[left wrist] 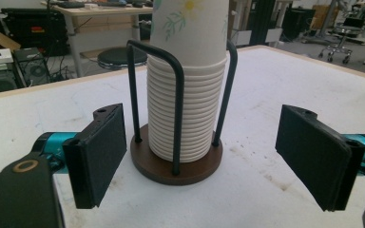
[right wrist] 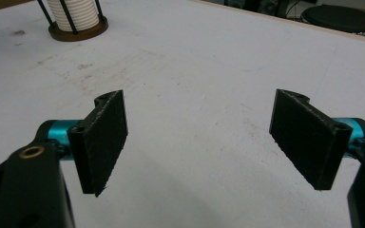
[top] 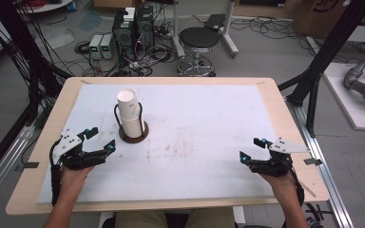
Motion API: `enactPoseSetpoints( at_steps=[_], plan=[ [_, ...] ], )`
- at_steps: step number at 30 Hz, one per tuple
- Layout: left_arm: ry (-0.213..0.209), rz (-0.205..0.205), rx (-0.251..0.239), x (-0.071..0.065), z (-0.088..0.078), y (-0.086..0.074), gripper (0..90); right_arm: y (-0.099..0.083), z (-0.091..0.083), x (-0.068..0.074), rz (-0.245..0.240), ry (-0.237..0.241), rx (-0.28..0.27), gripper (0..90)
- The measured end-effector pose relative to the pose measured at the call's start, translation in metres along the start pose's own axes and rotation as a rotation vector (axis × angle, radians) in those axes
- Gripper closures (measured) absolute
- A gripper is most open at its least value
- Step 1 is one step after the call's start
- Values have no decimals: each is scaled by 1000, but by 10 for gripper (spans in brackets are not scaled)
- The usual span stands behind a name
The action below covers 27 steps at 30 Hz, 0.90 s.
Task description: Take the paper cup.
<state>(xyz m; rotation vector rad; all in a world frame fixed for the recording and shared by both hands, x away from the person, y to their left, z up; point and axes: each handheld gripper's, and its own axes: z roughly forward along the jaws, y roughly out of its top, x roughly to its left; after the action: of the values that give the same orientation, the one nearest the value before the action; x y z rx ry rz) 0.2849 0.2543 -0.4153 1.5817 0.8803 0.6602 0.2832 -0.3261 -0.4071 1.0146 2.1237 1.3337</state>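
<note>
A tall stack of white paper cups (top: 130,113) stands in a black wire holder on a round brown base (top: 134,134), left of the table's middle. In the left gripper view the cup stack (left wrist: 190,95) rises straight ahead, its top cup printed with flowers, and the brown base (left wrist: 180,166) lies a little beyond the pads. My left gripper (top: 101,140) is open, just left of the holder, holding nothing. My right gripper (top: 253,148) is open over bare mat at the right. The cup stack (right wrist: 73,14) and its base (right wrist: 78,32) sit far off in the right gripper view.
A white mat (top: 199,137) covers the wooden table (top: 285,118); it is stained near the middle. Beyond the far edge stand a round stool (top: 197,40), computer boxes (top: 133,28) and tangled cables on the floor. Black frame posts flank the table.
</note>
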Motion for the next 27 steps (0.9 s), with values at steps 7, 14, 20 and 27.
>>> enactPoseSetpoints(
  at_steps=[7, 14, 20, 27],
  plan=[
    [-8, -6, 5, -1, 1, 1, 174, 0, 0, 2, -2, 7, 7, 205],
    [-40, -32, -2, -2, 3, 2, 173, 1, 2, 2, -6, 12, 5, 205],
    [-45, -35, -6, -3, 4, 6, 172, 0, 2, 3, 8, 22, 12, 205],
    [-50, -54, 0, -2, 7, 14, 169, 2, 2, 5, -1, 29, 14, 205]
  ],
)
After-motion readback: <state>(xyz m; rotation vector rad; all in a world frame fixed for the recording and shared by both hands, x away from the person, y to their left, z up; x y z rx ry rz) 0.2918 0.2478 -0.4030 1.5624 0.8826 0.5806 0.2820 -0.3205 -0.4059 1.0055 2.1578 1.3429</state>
